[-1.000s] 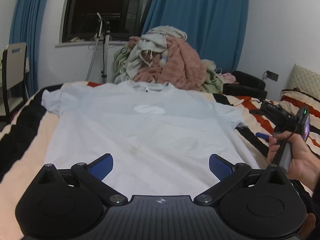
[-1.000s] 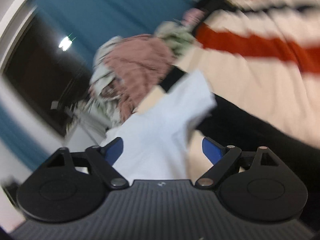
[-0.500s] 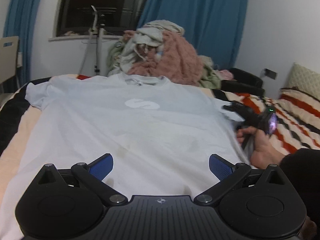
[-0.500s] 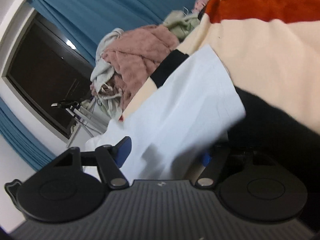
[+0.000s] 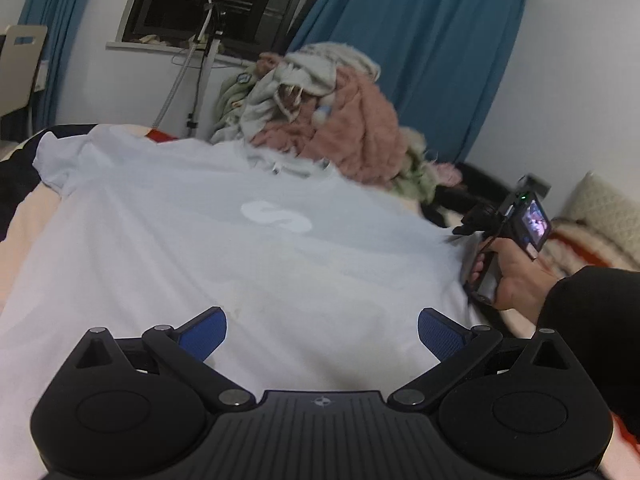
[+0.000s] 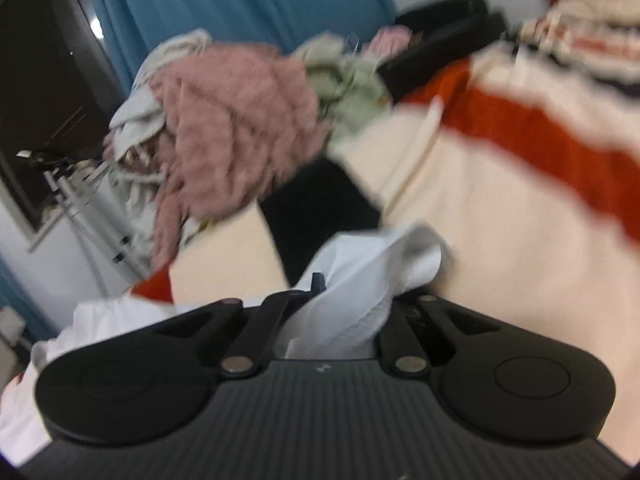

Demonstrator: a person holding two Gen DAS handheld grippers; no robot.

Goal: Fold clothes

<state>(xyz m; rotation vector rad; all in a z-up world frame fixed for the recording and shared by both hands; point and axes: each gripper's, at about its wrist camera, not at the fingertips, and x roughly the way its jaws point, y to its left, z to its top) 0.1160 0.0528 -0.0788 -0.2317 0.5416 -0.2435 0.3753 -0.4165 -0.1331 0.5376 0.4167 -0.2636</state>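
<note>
A white T-shirt with a pale oval logo lies spread face up on the striped bed. My left gripper is open and empty, low over the shirt's lower part. My right gripper is shut on the shirt's right sleeve, which bunches up between its fingers. The right gripper also shows in the left wrist view, held in a hand at the shirt's right edge. The right wrist view is blurred.
A heap of clothes with a pink fluffy garment sits at the head of the bed. A striped bedspread lies to the right. A metal stand and a dark window are behind. A chair stands at far left.
My right gripper has closed on the shirt's right sleeve and lifted it. My left gripper has tilted and stayed open over the shirt.
</note>
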